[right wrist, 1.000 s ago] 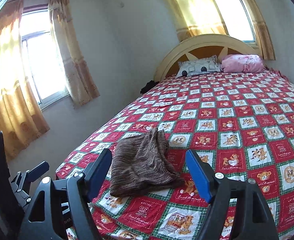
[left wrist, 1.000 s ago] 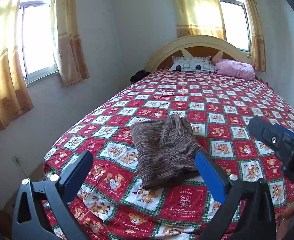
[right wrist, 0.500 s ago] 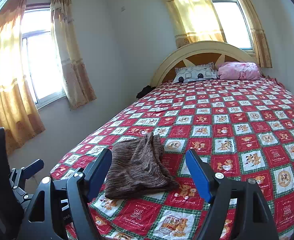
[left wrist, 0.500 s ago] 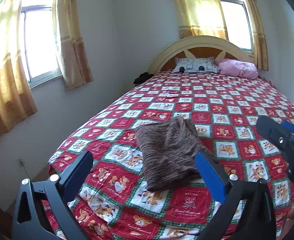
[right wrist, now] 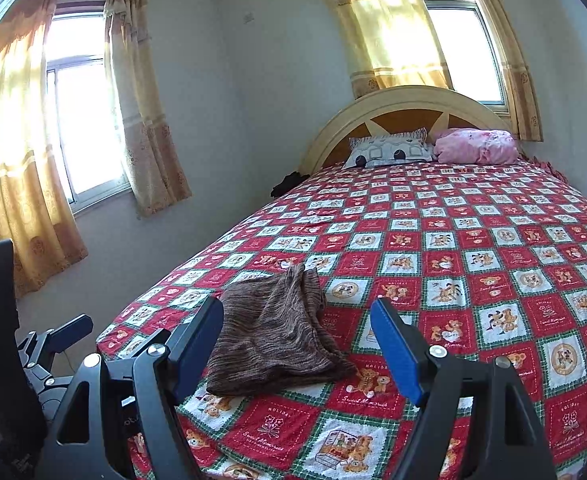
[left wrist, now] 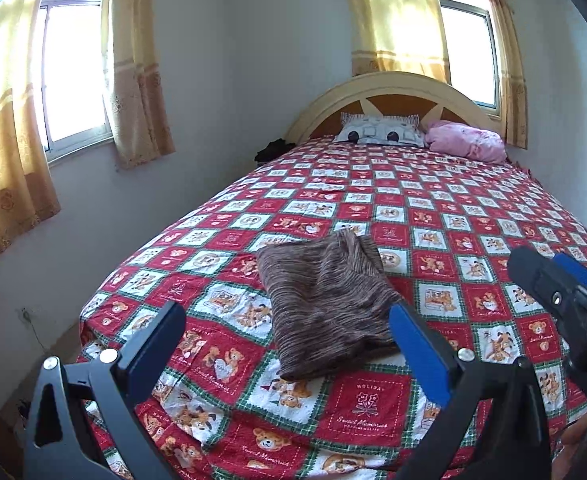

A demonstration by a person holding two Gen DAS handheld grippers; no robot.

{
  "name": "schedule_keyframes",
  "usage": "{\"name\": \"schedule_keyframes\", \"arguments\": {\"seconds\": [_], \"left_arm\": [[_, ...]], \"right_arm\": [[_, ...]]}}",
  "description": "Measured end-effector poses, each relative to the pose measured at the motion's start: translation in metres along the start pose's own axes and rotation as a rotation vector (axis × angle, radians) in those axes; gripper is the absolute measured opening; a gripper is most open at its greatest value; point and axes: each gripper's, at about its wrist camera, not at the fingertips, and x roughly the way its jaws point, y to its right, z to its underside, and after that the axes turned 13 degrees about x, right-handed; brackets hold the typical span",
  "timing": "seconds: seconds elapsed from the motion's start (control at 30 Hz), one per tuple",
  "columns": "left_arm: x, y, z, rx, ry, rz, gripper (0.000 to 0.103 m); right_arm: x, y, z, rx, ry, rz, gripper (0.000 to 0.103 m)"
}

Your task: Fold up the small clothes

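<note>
- Both my claws have pulled back and up from the bed (left wrist: 445,216) since a second ago.
- Left claw (left wrist: 289,344) and right claw (right wrist: 297,340) gape apart, holding nothing.
- The folded brown garment (left wrist: 325,300) lies near the bed's foot.

We note both grippers, left gripper (left wrist: 287,330) and right gripper (right wrist: 297,320), backed away from the folded garment (left wrist: 325,300); more headboard wall visible.
</note>
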Motion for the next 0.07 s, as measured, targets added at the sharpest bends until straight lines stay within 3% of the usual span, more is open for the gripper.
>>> {"name": "schedule_keyframes", "arguments": {"seconds": [0.07], "left_arm": [[0.0033,-0.0001,0.0002,0.016,-0.003,-0.014,0.103]], "right_arm": [[-0.0004,0.002,-0.0001,0.004,0.004,0.003,0.077]]}}
